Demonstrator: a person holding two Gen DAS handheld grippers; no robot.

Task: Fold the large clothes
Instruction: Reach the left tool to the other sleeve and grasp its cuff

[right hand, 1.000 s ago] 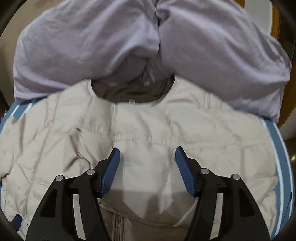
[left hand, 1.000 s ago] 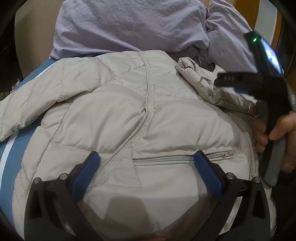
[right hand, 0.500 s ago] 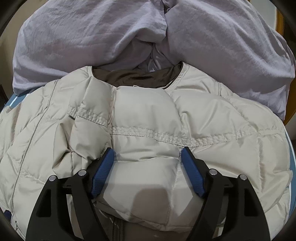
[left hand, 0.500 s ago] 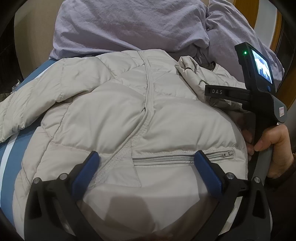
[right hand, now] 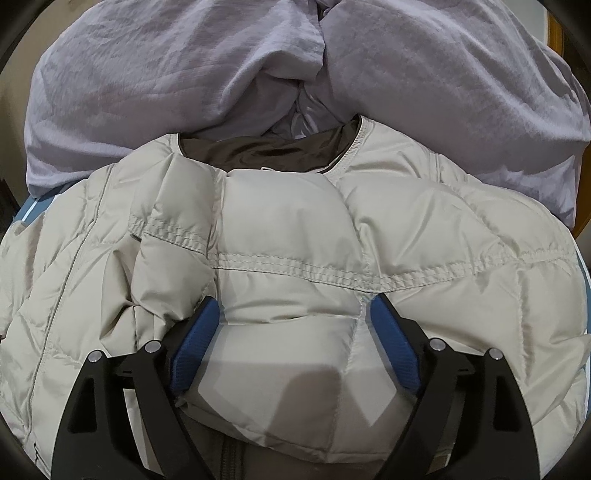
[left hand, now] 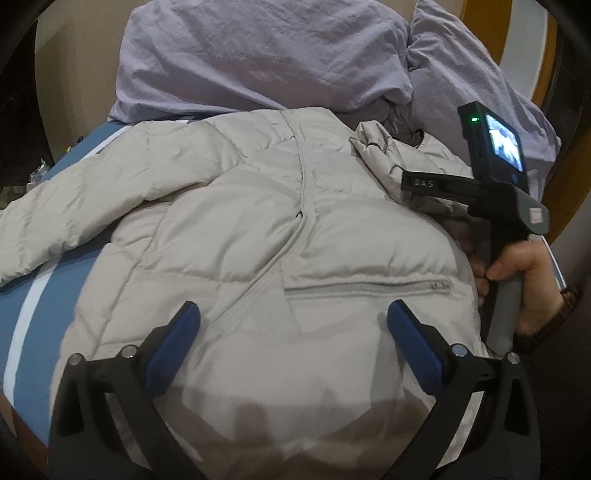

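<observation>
A beige quilted puffer jacket (left hand: 258, 229) lies spread on a blue bed, its left sleeve (left hand: 55, 225) stretched out to the left. My left gripper (left hand: 291, 325) is open and hovers over the jacket's lower part near a zip pocket (left hand: 369, 286). My right gripper (right hand: 291, 317) is open with its blue pads either side of a puffed fold of the jacket (right hand: 288, 266), just below the brown-lined collar (right hand: 266, 151). The right gripper's body (left hand: 495, 177) and the hand holding it show at the right of the left wrist view.
A lavender duvet (left hand: 266, 55) is bunched at the head of the bed behind the jacket; it also fills the top of the right wrist view (right hand: 184, 66). The blue sheet with a white stripe (left hand: 26, 306) shows at the left. A wooden frame (left hand: 476, 33) stands at the far right.
My right gripper has come down and forward onto the jacket, so a fold now bulges between its pads. The left gripper has barely moved.
</observation>
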